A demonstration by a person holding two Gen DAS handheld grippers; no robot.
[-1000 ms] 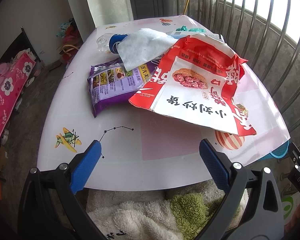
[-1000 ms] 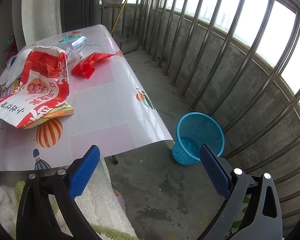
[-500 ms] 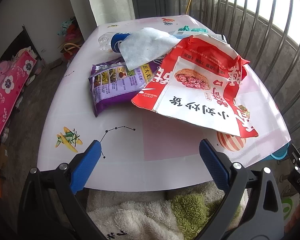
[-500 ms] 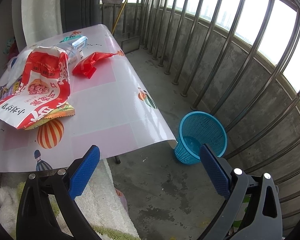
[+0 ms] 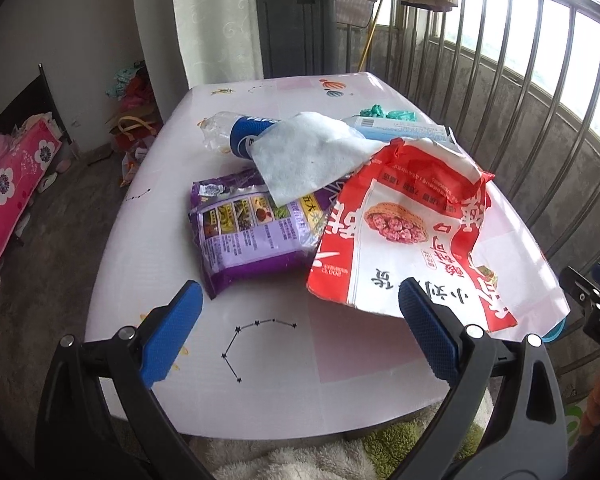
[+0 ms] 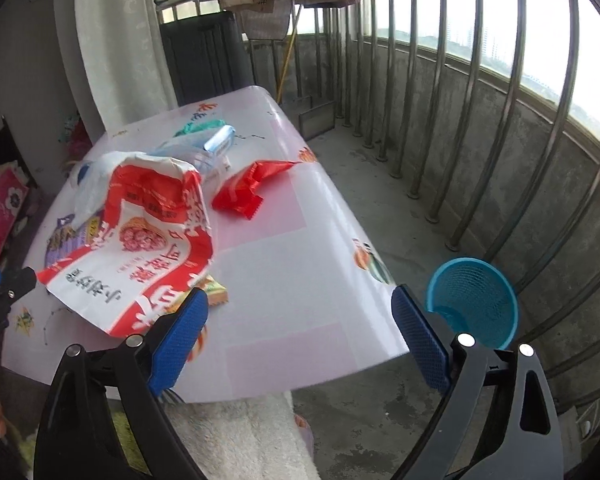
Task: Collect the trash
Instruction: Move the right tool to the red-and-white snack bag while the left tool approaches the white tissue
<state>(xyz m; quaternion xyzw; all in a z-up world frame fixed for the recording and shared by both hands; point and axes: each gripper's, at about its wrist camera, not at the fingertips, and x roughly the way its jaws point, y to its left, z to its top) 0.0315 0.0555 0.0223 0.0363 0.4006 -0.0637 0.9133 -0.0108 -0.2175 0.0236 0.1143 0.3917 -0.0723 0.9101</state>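
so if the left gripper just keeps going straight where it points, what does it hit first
Probably the bare table in front of the left gripper, short of the purple packet; depth is hard to judge.

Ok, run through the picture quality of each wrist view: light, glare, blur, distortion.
Left wrist view: sharp, soft daylight, the sky behind the railing washed out, fisheye bending the table edge, dark corners. Right wrist view: slightly motion-smeared, windows blown out at upper right, railing bars curved, the blue basket readable.

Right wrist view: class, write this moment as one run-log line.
stage: approach | right tongs: closing, nothing between | left tongs: open, empty | trash: red-and-white bag, red wrapper on table | blue basket: on floor
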